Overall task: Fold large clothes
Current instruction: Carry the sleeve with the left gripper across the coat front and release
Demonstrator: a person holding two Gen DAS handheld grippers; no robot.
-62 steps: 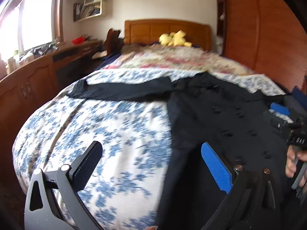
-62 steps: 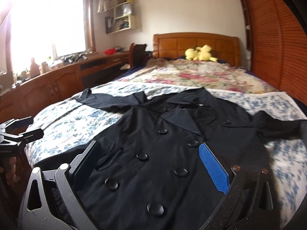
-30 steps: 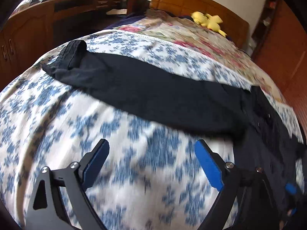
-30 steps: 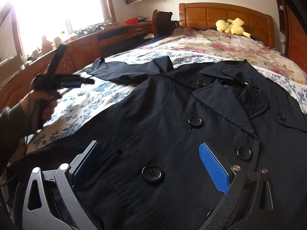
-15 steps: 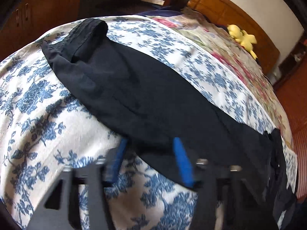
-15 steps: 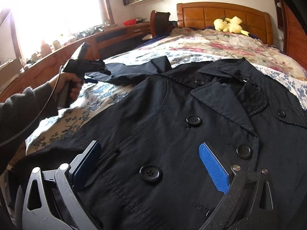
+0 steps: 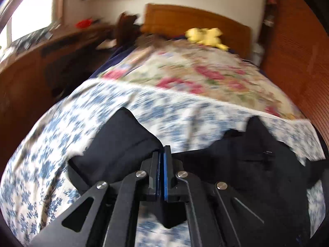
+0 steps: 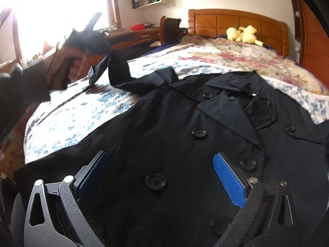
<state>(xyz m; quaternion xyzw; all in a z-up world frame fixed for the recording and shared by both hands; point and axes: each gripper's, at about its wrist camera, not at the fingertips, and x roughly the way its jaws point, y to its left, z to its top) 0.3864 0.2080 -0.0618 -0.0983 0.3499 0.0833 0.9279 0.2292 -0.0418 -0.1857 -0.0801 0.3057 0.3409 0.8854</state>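
one garment: black coat (image 8: pixel 185 144), spread front-up on the bed (image 8: pixel 67 121), collar toward the headboard (image 8: pixel 236 20).
sleeve axis: coat's sleeve (image 7: pixel 123 144) runs sideways from the coat body, toward the window side.
nearer hand: left gripper (image 7: pixel 163 154), at the sleeve's far end; coat body lies to its right.
left jaws: closed, pinching sleeve cloth, which hangs lifted off the bed.
right gripper (image 8: pixel 160 177): over the coat's buttoned front.
right jaws: wide apart, holding nothing.

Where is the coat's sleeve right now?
Sleeve: upper left of the right wrist view, raised off the floral bedspread, pinched in the left hand-held gripper.
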